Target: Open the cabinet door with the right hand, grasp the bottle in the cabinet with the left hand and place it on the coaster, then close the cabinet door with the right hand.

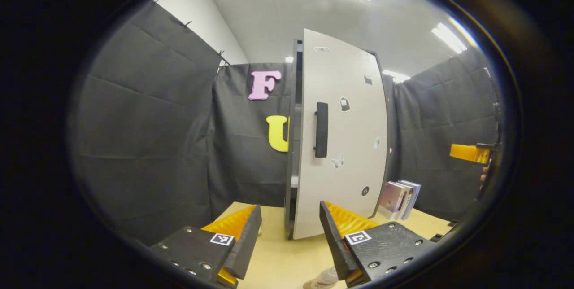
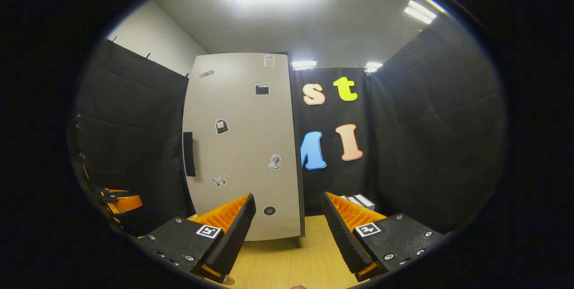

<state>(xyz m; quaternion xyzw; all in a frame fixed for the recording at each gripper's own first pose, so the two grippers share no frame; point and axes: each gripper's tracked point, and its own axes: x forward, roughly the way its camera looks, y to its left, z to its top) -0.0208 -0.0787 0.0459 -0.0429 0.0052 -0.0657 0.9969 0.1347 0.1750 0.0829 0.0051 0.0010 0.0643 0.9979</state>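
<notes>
Right gripper view: cabinet door (image 2: 244,145) shut, handle (image 2: 189,154) untouched; right gripper (image 2: 289,217) fingers apart, empty, ready for pull. Left gripper (image 1: 289,228) fingers apart, empty, waiting near table (image 1: 282,262).

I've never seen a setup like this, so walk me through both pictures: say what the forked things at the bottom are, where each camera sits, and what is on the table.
Nothing here is a robot arm. A person holds a two-finger gripper in each hand, and a fisheye camera rides on each, looking forward along its fingers. The left gripper shows at the bottom of the left gripper view, the right gripper at the bottom of the right gripper view. Both are open and hold nothing. Ahead, on the wooden table, stands a cabinet; its door, dotted with stickers, looks shut or nearly so, with a dark handle. Some books stand beside it.
</notes>
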